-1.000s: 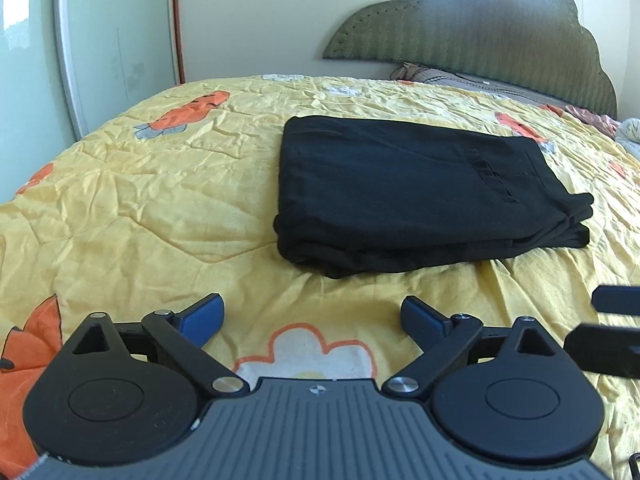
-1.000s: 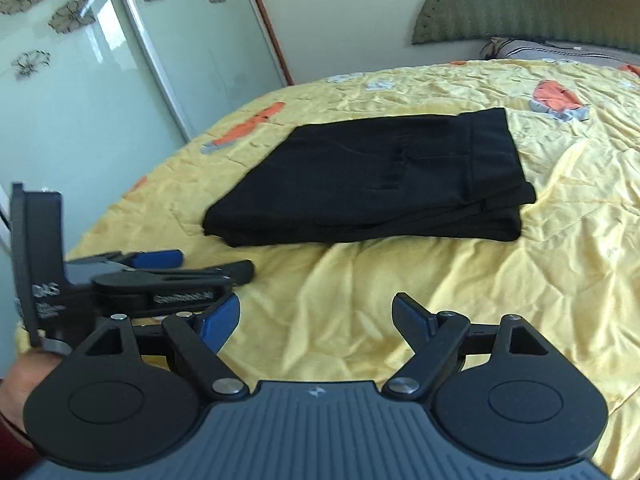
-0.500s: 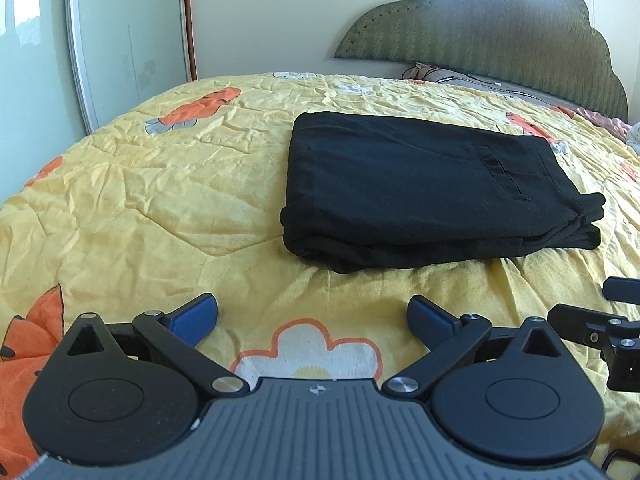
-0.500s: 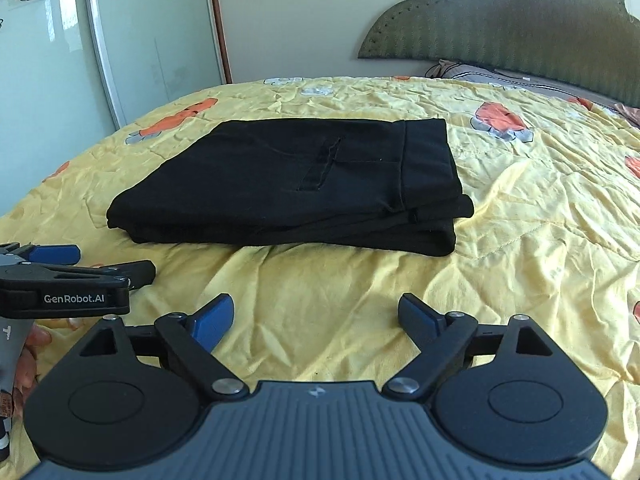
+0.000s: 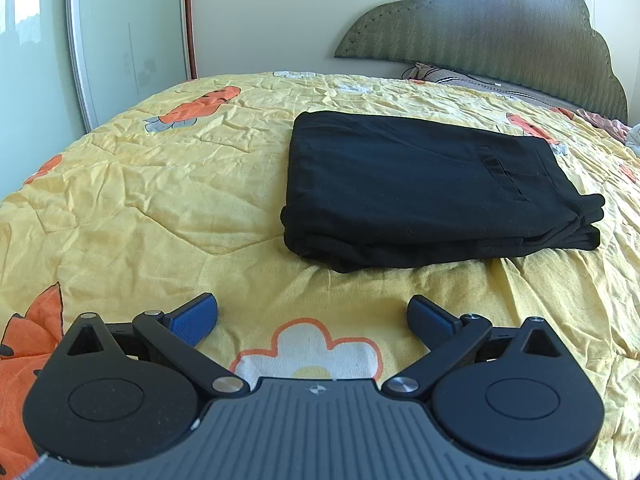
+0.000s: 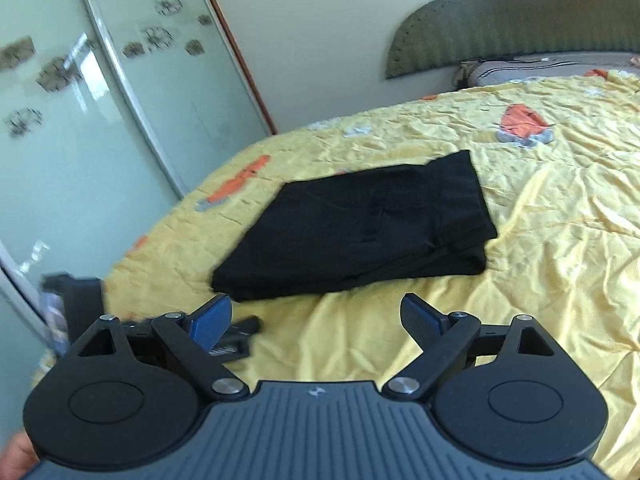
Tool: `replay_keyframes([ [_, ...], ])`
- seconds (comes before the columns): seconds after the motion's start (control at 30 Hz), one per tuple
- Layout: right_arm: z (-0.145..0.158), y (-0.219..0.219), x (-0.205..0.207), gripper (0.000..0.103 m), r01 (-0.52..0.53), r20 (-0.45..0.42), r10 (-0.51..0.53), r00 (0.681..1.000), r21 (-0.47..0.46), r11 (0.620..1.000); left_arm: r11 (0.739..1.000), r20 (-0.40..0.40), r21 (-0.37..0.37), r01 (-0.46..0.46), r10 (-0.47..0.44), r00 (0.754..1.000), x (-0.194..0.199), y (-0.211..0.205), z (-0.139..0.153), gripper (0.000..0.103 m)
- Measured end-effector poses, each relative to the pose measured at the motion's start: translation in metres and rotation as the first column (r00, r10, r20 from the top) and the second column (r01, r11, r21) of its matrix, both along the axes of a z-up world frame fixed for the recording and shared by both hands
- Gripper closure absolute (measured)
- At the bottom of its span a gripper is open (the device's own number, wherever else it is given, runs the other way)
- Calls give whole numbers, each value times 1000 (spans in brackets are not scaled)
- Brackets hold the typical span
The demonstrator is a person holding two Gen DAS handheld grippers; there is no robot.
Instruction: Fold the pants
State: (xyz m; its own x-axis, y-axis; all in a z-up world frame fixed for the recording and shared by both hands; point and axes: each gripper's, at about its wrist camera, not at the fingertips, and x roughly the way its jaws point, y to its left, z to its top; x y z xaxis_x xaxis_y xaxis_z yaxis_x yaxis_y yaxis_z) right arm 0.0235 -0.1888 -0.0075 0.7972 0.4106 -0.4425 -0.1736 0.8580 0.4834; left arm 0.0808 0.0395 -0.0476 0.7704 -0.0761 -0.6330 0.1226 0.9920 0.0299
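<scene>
In the left wrist view the pants (image 5: 432, 192) lie as a compact black stack on the bed (image 5: 168, 200), up at about one o'clock from the left gripper (image 5: 312, 316), whose jaws are spread wide with nothing between them. The stack looks finished, so the step in hand is probably just backing away; doing it well means lifting clear without brushing the layered corner at three o'clock, where the edges lie a little uneven. Bare yellow quilt runs wide toward nine o'clock, giving easy room. In the right wrist view, which is motion-blurred, the pants (image 6: 360, 228) sit at twelve o'clock ahead of the right gripper (image 6: 316, 316), also fully spread and empty. The left gripper's dark body (image 6: 236, 334) shows low at nine o'clock, just off the pants' near corner. Open quilt lies toward three o'clock, the safer side to withdraw.
</scene>
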Motion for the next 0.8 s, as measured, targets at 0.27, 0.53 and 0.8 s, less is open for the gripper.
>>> replay_keyframes([
  [0.27, 32, -3, 2, 6, -203, 30, 220, 975, 518, 831, 1000, 0, -1, 0, 0, 1000, 0, 0, 0, 0],
  [0.53, 24, -5, 17, 3, 19, 15, -21, 1000, 133, 991, 1000, 0, -1, 0, 0, 1000, 0, 0, 0, 0],
  [0.8, -49, 16, 40, 3, 209, -42, -241, 970, -365, 907, 1000, 0, -1, 0, 0, 1000, 0, 0, 0, 0],
])
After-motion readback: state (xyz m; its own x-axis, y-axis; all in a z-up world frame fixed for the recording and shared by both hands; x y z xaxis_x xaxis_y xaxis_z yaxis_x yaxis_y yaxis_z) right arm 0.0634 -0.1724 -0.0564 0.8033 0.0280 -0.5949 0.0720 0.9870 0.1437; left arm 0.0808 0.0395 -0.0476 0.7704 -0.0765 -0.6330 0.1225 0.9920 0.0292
